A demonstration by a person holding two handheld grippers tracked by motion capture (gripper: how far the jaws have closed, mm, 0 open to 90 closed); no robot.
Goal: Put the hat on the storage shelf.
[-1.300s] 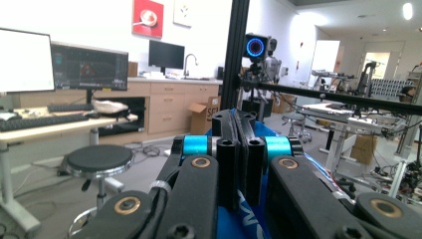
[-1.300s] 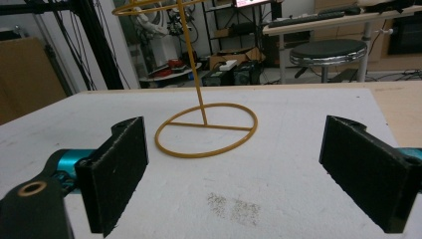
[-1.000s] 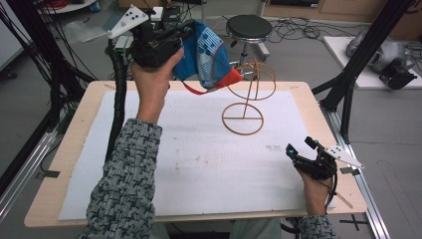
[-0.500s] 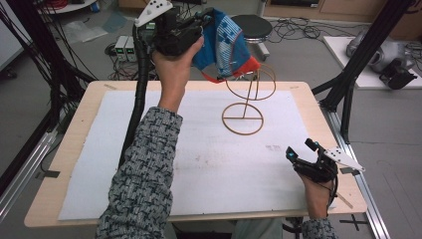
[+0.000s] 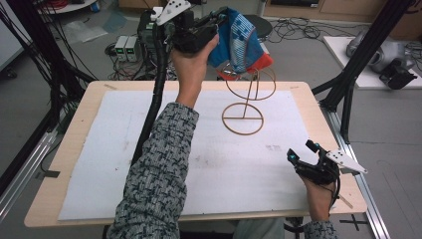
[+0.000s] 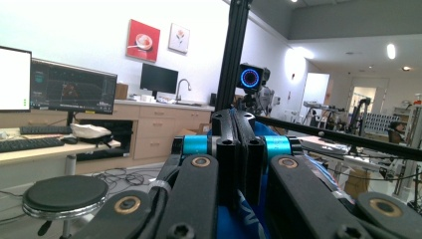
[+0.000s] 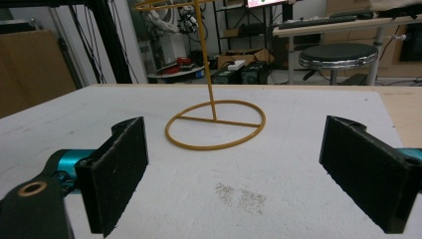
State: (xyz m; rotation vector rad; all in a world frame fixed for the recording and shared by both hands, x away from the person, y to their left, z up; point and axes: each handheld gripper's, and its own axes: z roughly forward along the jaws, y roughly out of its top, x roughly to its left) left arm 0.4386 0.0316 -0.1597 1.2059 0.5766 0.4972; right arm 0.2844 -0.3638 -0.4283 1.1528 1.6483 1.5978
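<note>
The left tongs [image 5: 221, 15] are held high above the far edge of the counter [image 5: 84, 119], raised by a hand [image 5: 191, 62] on a forearm in a patterned sleeve [image 5: 157, 174]. Their jaws are clenched on a blue patterned cloth [image 5: 239, 40] with a red-orange edge, which hangs from them down beside the upper ring of a wire stand [image 5: 244, 117]. In the left gripper view the two jaws of the left tongs [image 6: 239, 122] are seen pressed together, with blue fabric [image 6: 249, 214] showing between and below them. Whether the cloth touches the upper ring cannot be told.

The wire stand is set upright on the white sheet [image 5: 199, 164] that covers most of the counter, toward its far right part; a round base ring with a crossbar, a thin vertical post and a smaller ring at the top are seen. In the right gripper view the wire stand [image 7: 215, 124] is seen straight ahead of the jaws, well apart from them.

The right tongs [image 5: 301, 152] are held low at the near right corner of the counter, just above the white sheet. Their jaws are spread wide and nothing is held between them, as seen in the right gripper view [image 7: 234, 179]. A faint grey smudge [image 7: 239, 196] is seen on the sheet between the jaws.

A round black stool [image 7: 338, 55] is seen on the floor beyond the counter.
</note>
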